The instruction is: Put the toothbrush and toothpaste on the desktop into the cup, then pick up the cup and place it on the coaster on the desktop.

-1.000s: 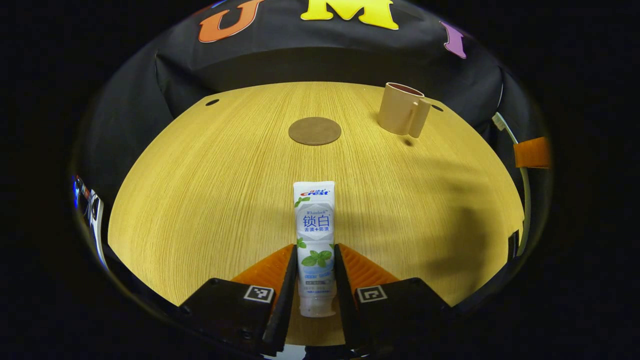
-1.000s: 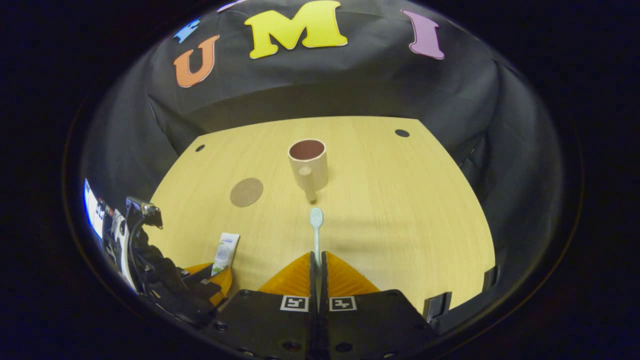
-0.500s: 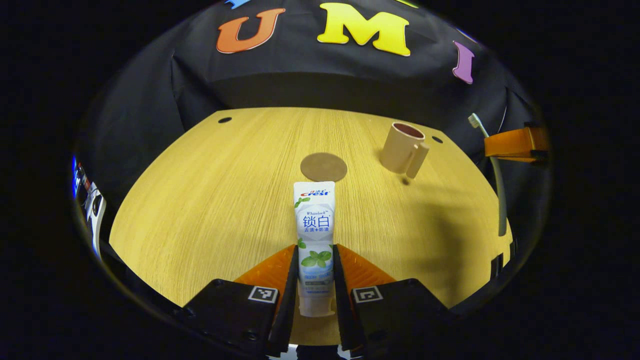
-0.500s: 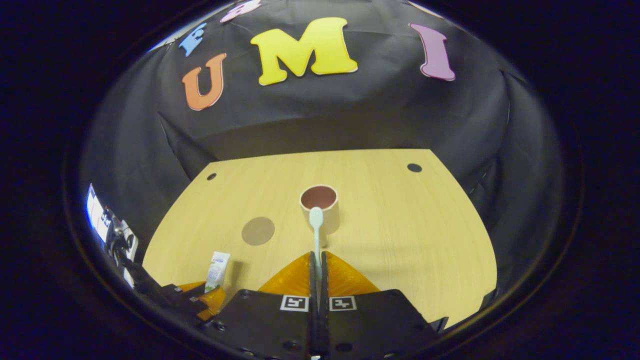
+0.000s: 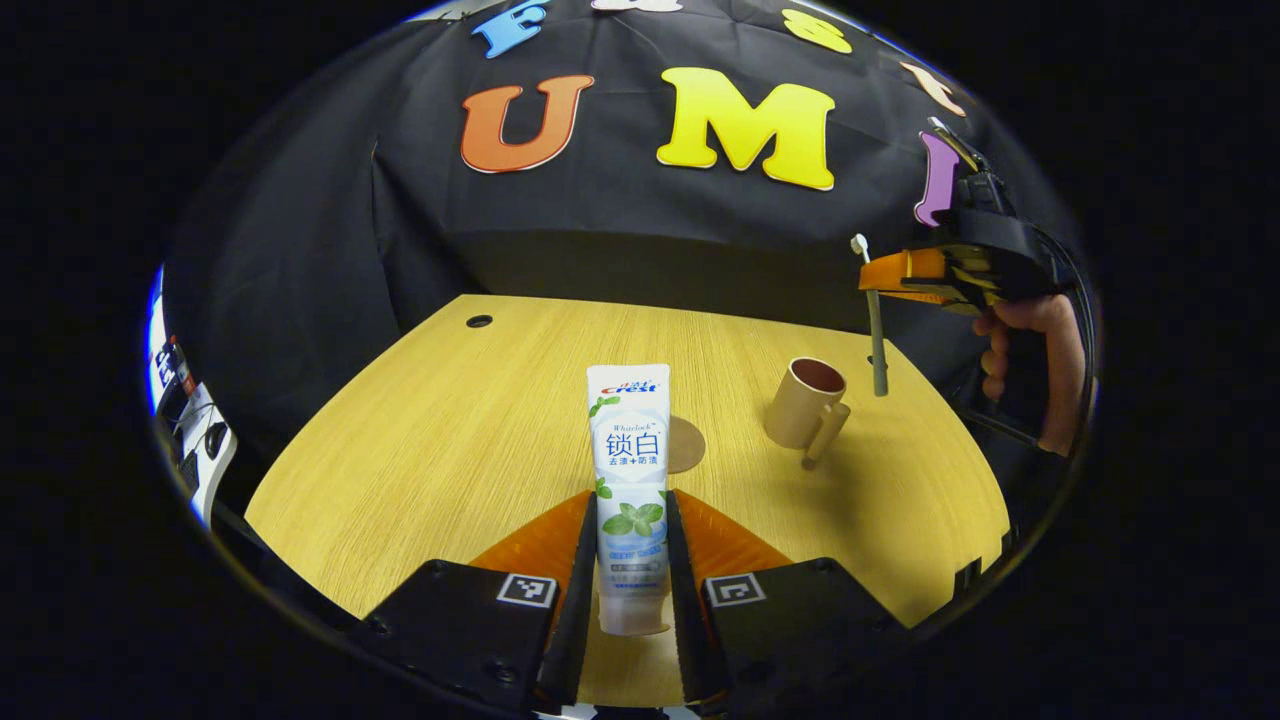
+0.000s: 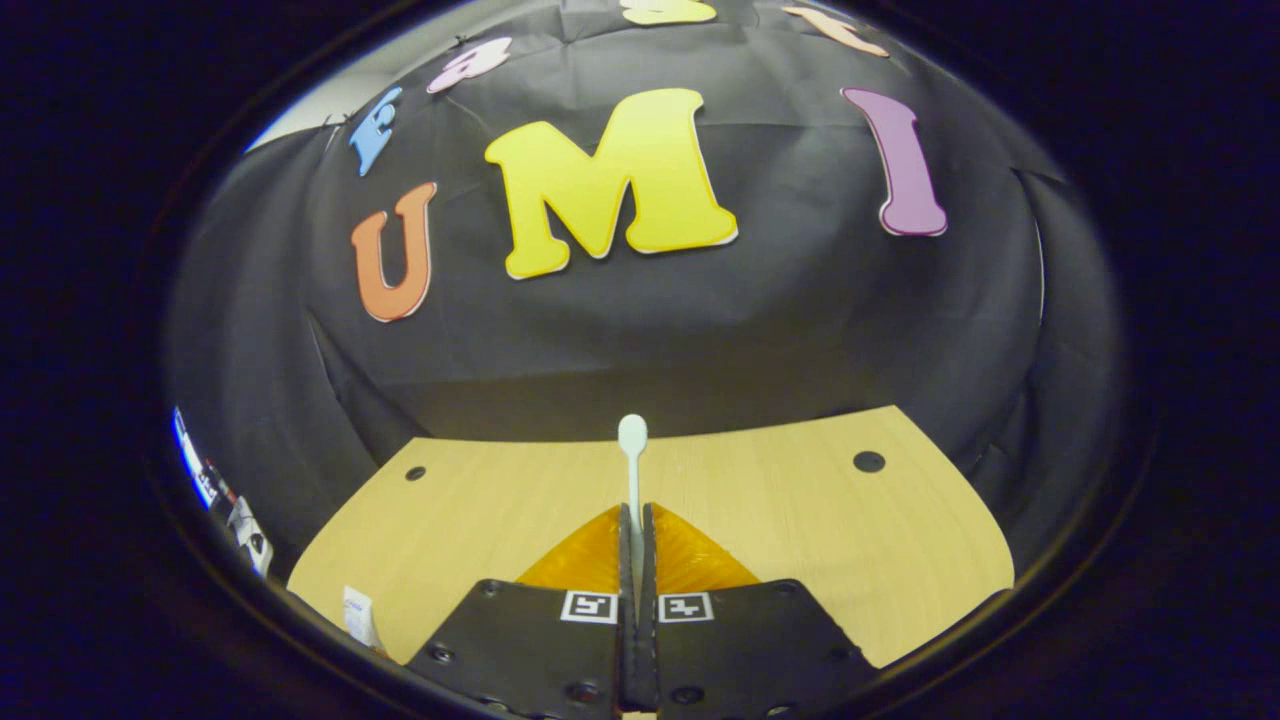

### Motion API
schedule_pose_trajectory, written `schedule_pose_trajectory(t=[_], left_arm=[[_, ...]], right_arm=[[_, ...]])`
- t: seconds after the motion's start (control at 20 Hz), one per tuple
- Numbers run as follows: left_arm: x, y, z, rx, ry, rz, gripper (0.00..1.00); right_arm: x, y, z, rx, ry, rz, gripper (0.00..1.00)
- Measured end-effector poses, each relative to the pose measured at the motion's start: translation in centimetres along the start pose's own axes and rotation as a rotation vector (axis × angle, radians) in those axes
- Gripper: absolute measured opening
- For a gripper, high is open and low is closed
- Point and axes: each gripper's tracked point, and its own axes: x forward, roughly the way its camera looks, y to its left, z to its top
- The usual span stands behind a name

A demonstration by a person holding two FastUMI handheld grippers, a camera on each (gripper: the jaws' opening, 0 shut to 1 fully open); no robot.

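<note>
Above cup (image 5: 806, 403): right gripper (image 5: 880, 282) level, toothbrush (image 5: 876, 330) hanging upright.

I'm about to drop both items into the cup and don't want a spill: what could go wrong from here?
1. The toothbrush hangs beside the cup, not over its mouth; released now, it would likely land on the desktop.
2. The cup is narrow and stands loose; a bump from the right claw or the toothbrush's lower end might tip it.
3. The left claw holds the toothpaste near its cap end, so the long tube may snag the rim.
</note>
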Motion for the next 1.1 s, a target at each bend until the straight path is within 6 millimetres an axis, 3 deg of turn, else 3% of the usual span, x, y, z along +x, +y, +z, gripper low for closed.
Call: schedule_pose_trajectory(t=[0.05,0.1,0.25,0.3,0.35,0.4,0.45,0.5,0.8,1.05,1.1], left_arm=[[0.2,0.2,0.3,-0.001,-0.005,0.006,0.4],[0.5,0.4,0.4,-0.001,-0.007,0.011,0.47],[1.4,0.8,1.1,-0.009,-0.022,0.018,0.47],[1.8,1.0,1.5,-0.012,-0.03,0.023,0.4],[2.1,1.2,1.8,-0.015,-0.038,0.028,0.4],[2.4,1.3,2.2,-0.017,-0.043,0.032,0.47],[2.7,1.4,2.5,-0.018,-0.048,0.036,0.4],[2.9,1.4,3.0,-0.015,-0.054,0.039,0.4],[3.9,0.6,4.9,0.008,-0.079,0.03,0.4],[4.8,-1.3,6.2,0.037,-0.105,0.005,0.4],[5.0,-1.9,6.5,0.043,-0.115,0.0,0.4]], right_arm=[[1.0,0.2,0.1,0.003,-0.015,0.008,0.01],[2.1,0.4,0.2,0.007,-0.033,0.017,0.0],[4.7,0.7,-0.2,-0.021,-0.079,0.026,0.0],[5.4,0.7,-0.8,-0.036,-0.084,0.027,0.0],[6.1,0.8,-1.5,-0.047,-0.082,0.031,0.0],[6.7,0.7,-2.3,-0.058,-0.077,0.031,0.0],[7.1,0.6,-2.9,-0.068,-0.077,0.029,0.0],[7.4,0.6,-3.2,-0.078,-0.088,0.029,0.0],[8.4,-0.5,-5.5,-0.125,-0.099,0.011,0.0],[7.3,-0.6,-6.8,-0.136,-0.072,0.03,0.07],[6.9,-0.8,-6.7,-0.136,-0.068,0.031,0.17]])
